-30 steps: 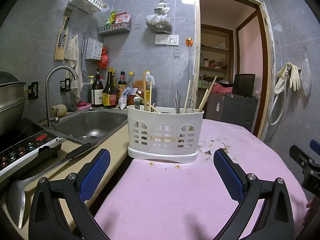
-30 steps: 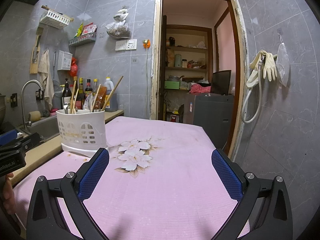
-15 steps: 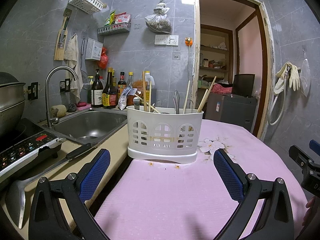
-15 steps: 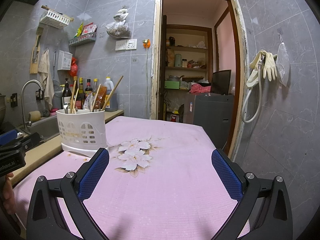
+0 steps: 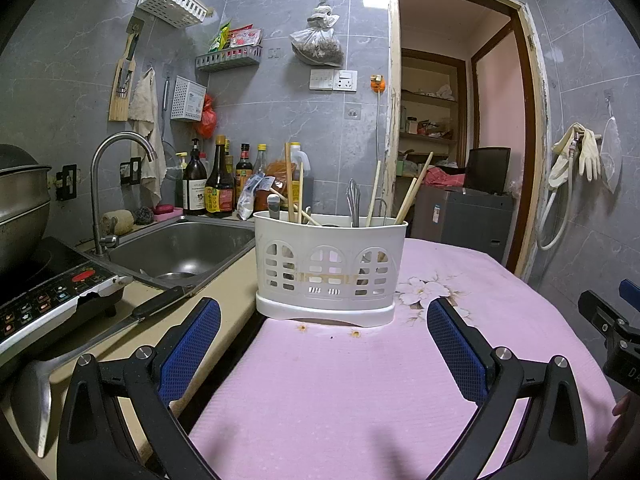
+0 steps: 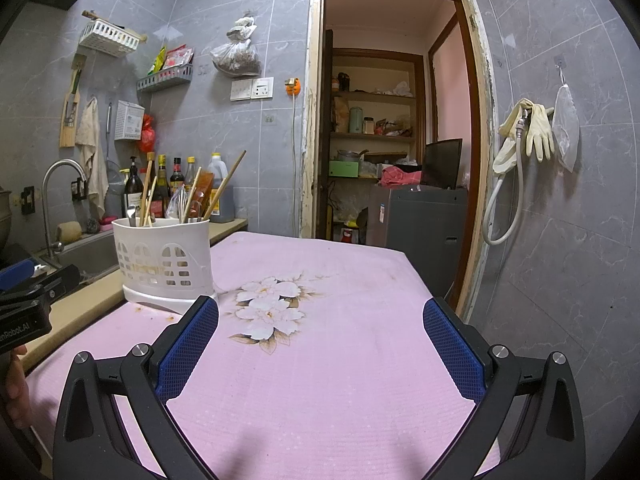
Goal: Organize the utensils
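A white slotted utensil holder (image 5: 330, 270) stands on the pink floral cloth (image 5: 340, 380), with wooden chopsticks (image 5: 412, 188) and metal utensils (image 5: 353, 202) sticking up out of it. It also shows at the left of the right wrist view (image 6: 164, 262). My left gripper (image 5: 322, 344) is open and empty, just in front of the holder. My right gripper (image 6: 320, 344) is open and empty over the cloth, to the right of the holder. A metal ladle (image 5: 44, 380) with a black handle lies on the beige counter at the left.
A steel sink (image 5: 180, 246) with a tap lies left of the holder, with sauce bottles (image 5: 218, 184) behind it. An induction cooker (image 5: 44, 296) with a pot sits at the far left. A doorway (image 6: 396, 140) opens behind the table.
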Motion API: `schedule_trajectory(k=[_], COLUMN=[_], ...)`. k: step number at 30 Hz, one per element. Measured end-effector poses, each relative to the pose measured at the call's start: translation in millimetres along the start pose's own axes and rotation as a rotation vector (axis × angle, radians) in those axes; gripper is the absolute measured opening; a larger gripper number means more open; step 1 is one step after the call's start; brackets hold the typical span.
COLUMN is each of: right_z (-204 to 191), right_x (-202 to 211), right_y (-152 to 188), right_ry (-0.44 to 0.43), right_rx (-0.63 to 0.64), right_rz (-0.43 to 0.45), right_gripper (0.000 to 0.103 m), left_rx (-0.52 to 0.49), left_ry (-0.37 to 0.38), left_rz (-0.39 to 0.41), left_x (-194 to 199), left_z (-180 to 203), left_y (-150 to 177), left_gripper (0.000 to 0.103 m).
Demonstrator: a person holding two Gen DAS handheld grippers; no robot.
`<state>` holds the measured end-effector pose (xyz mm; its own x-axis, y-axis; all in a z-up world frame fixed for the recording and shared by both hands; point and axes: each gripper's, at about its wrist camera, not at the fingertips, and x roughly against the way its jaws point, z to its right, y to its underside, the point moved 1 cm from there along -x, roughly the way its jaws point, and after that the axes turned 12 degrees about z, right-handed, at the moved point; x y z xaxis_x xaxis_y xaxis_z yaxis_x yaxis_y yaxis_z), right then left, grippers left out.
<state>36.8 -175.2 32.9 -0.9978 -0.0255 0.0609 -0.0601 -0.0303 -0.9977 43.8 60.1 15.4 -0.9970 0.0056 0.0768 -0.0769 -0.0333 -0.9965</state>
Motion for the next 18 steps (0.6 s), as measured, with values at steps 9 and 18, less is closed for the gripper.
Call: schedule_trajectory(k=[9, 18], right_z=[0.1, 0.2], right_x=[0.0, -0.1], right_y=[-0.3, -0.6], right_ry=[0.000, 0.001], right_rx=[-0.001, -0.001], right_rz=[-0.001, -0.001], right_gripper=[0.103, 0.103], left_rx=[0.000, -0.002], left_ry=[0.002, -0.008], left_rz=[-0.003, -0.022], left_x=[-0.6, -5.4], left_z=[0.3, -1.6], left_y=[0.0, 1.7], left_gripper=[0.101, 0.101])
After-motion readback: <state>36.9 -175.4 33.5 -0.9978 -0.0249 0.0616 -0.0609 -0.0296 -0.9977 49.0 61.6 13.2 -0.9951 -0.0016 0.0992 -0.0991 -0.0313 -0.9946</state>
